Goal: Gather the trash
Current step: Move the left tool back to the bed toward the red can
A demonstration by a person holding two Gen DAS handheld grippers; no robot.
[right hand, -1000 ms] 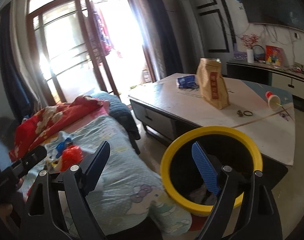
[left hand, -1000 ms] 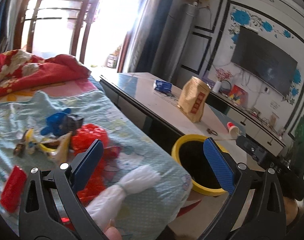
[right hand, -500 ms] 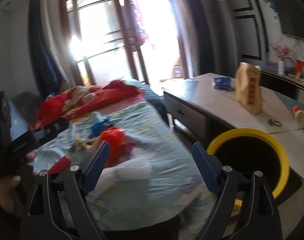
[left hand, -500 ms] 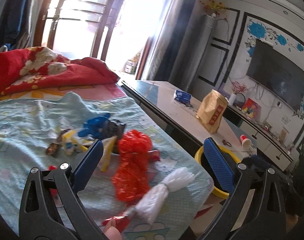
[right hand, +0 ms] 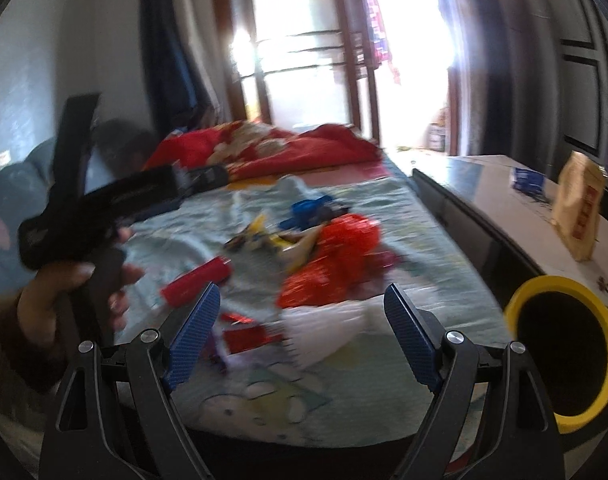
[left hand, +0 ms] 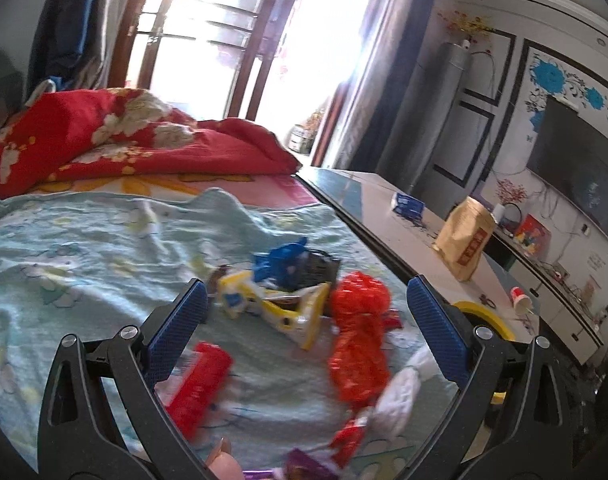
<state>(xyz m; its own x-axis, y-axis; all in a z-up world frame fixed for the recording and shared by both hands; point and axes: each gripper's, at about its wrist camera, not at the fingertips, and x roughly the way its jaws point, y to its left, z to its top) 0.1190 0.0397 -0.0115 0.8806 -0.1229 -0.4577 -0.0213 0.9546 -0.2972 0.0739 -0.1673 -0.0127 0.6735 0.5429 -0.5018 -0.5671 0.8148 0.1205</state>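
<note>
Trash lies on the light blue blanket point(left hand: 84, 248): a crumpled red plastic bag point(left hand: 360, 336), a white wad point(left hand: 400, 396), a yellow wrapper point(left hand: 288, 312), a blue piece point(left hand: 284, 260) and a red packet point(left hand: 200, 388). My left gripper point(left hand: 304, 332) hangs open over the pile, nothing between its fingers. My right gripper point(right hand: 302, 336) is open too, with the white wad point(right hand: 328, 328) and the red bag point(right hand: 332, 264) in front of it. A yellow-rimmed bin point(right hand: 568, 360) stands at the right of the bed; only its rim point(left hand: 484, 316) shows in the left wrist view.
A red quilt point(left hand: 136, 144) is bunched at the bed's far end. A low table point(left hand: 404, 232) beside the bed carries a brown paper bag point(left hand: 464, 240), a blue pack point(left hand: 408, 204) and a paper cup point(left hand: 520, 296). A hand point(right hand: 64, 288) holds the left gripper's handle.
Both grippers have swung left from the yellow bin toward the trash pile on the bed. The bin has slid to the right edge of both views. Both stay open.
</note>
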